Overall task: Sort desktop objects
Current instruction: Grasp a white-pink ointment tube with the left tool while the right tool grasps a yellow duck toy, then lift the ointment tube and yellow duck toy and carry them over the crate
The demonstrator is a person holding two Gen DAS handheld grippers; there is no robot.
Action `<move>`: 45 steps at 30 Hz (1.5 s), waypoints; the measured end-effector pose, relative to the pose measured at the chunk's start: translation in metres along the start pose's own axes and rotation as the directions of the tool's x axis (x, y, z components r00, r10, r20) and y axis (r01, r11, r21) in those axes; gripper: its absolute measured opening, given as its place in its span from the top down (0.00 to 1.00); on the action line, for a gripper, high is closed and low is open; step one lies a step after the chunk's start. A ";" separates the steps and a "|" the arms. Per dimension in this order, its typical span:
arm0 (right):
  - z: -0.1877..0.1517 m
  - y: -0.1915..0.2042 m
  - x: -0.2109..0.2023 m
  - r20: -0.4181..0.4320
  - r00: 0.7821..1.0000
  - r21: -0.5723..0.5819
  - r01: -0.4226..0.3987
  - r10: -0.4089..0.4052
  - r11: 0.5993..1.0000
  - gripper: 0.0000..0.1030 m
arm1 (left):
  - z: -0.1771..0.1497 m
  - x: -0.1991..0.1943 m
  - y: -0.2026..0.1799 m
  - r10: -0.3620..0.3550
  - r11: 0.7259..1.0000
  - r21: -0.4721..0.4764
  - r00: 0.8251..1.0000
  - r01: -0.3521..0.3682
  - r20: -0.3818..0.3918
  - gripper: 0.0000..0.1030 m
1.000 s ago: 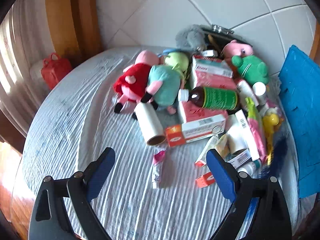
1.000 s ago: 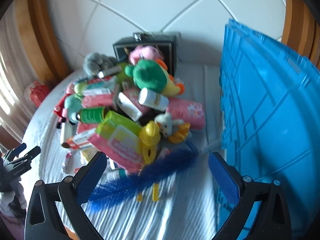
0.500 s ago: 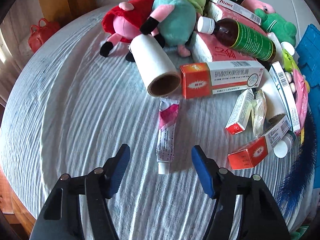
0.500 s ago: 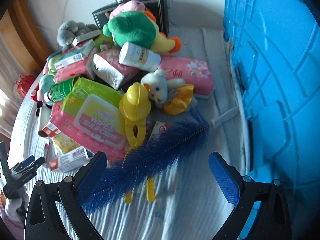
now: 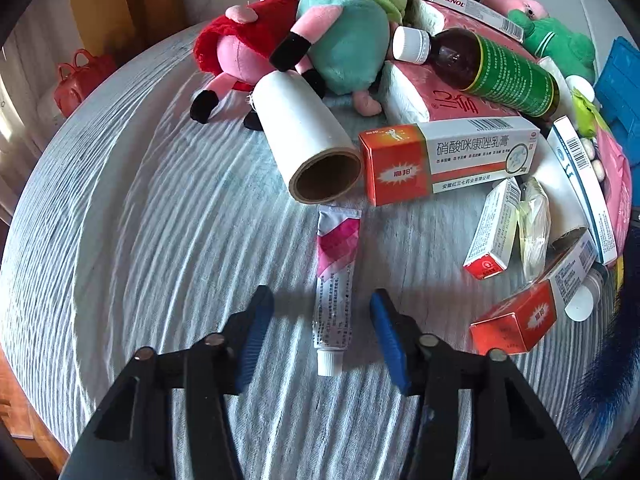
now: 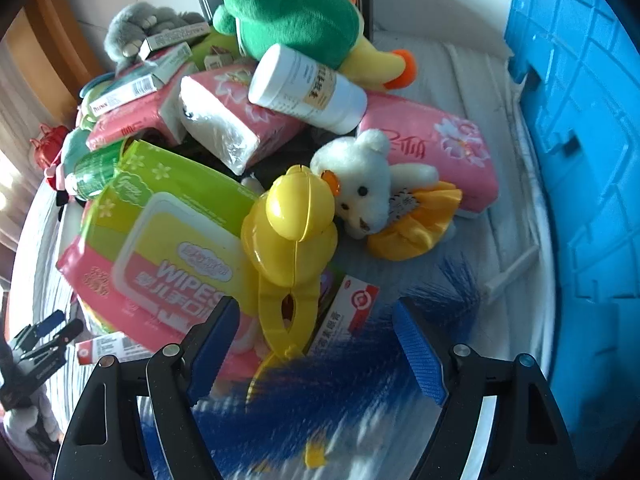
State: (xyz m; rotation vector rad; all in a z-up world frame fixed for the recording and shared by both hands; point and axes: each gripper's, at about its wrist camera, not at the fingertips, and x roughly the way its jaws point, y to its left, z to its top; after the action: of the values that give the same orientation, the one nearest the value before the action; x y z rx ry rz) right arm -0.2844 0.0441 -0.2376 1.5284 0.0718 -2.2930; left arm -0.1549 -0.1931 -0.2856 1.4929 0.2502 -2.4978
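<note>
A white and pink ointment tube (image 5: 335, 284) lies on the striped cloth, cap toward me. My left gripper (image 5: 321, 330) is open with its blue pads on either side of the tube's cap end, not touching it. My right gripper (image 6: 316, 340) is open low over a blue bristle brush (image 6: 320, 392) and the handle of a yellow duck toy (image 6: 294, 232). The left gripper also shows small in the right wrist view (image 6: 40, 336).
A pile fills the far side: paper roll (image 5: 308, 140), orange medicine box (image 5: 444, 158), brown bottle (image 5: 488, 68), plush toys (image 5: 304, 40), wipes pack (image 6: 160, 240), white bear (image 6: 368, 188), white bottle (image 6: 308, 88). A blue crate (image 6: 592, 160) stands right.
Both grippers have moved forward and down. The left one has narrowed and now straddles the tube's cap end. The right one has narrowed over the brush and duck handle.
</note>
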 end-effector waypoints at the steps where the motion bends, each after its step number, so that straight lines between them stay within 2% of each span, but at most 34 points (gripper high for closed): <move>1: -0.001 0.000 0.004 -0.006 1.000 -0.001 -0.008 0.008 1.000 0.29 | -0.003 -0.003 0.002 -0.003 1.000 -0.003 1.000 0.003 0.007 0.68; 2: -0.001 -0.001 0.008 -0.004 1.000 0.003 -0.022 0.022 1.000 0.34 | -0.004 -0.004 0.003 -0.007 1.000 -0.005 1.000 0.007 0.010 0.77; 3: -0.002 -0.001 0.009 -0.004 0.999 0.007 -0.040 0.040 0.999 0.48 | -0.005 -0.006 0.004 -0.010 1.000 -0.007 1.000 0.010 0.011 0.82; 5: -0.003 0.001 0.008 0.001 0.997 0.008 -0.071 0.071 0.997 0.67 | -0.004 -0.008 0.005 -0.009 1.000 -0.011 1.000 0.009 0.006 0.83; 8: -0.006 0.011 -0.002 0.031 0.998 -0.032 -0.046 0.047 0.998 0.68 | -0.005 -0.016 0.003 -0.002 1.000 -0.021 1.000 0.003 0.021 0.83; 12: -0.008 0.019 -0.031 0.109 0.992 -0.051 -0.058 0.063 0.997 0.68 | 0.006 -0.039 0.006 0.002 0.999 -0.048 0.997 0.002 0.081 0.83; 15: -0.003 0.026 -0.062 0.188 0.980 -0.069 -0.060 0.072 0.996 0.68 | 0.015 -0.065 0.008 0.007 0.999 -0.047 0.989 0.000 0.147 0.83; 19: 0.009 0.033 -0.105 0.299 0.951 -0.082 -0.058 0.080 0.995 0.68 | 0.038 -0.090 0.016 0.002 0.999 -0.037 0.971 0.007 0.238 0.83; 26: 0.028 0.055 -0.185 0.448 0.891 -0.097 -0.038 0.078 0.995 0.68 | 0.066 -0.153 -0.005 -0.041 0.999 0.013 0.920 0.039 0.389 0.83; 31: 0.028 0.057 -0.252 0.542 0.838 -0.079 -0.016 0.056 0.997 0.68 | 0.087 -0.198 -0.033 -0.072 0.996 0.072 0.866 0.042 0.494 0.83; 35: 0.027 0.049 -0.303 0.604 0.797 -0.050 0.020 0.015 0.999 0.68 | 0.103 -0.230 -0.065 -0.140 0.988 0.127 0.825 0.083 0.547 0.83; 38: 0.026 0.034 -0.343 0.646 0.762 -0.013 0.075 -0.049 0.997 0.68 | 0.113 -0.254 -0.101 -0.211 0.974 0.196 0.788 0.117 0.579 0.83; 40: 0.026 0.020 -0.368 0.666 0.741 0.021 0.096 -0.086 0.995 0.68 | 0.119 -0.269 -0.126 -0.258 0.961 0.240 0.770 0.139 0.584 0.83; 45: 0.020 -0.027 -0.420 0.681 0.713 0.106 0.128 -0.166 0.986 0.68 | 0.132 -0.303 -0.210 -0.385 0.910 0.364 0.730 0.199 0.564 0.83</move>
State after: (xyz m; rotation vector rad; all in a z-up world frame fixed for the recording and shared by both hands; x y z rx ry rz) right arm -0.1706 0.1838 0.1431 0.5999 -0.0728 -2.8624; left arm -0.1850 0.0049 0.0508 0.6205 0.0100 -3.2365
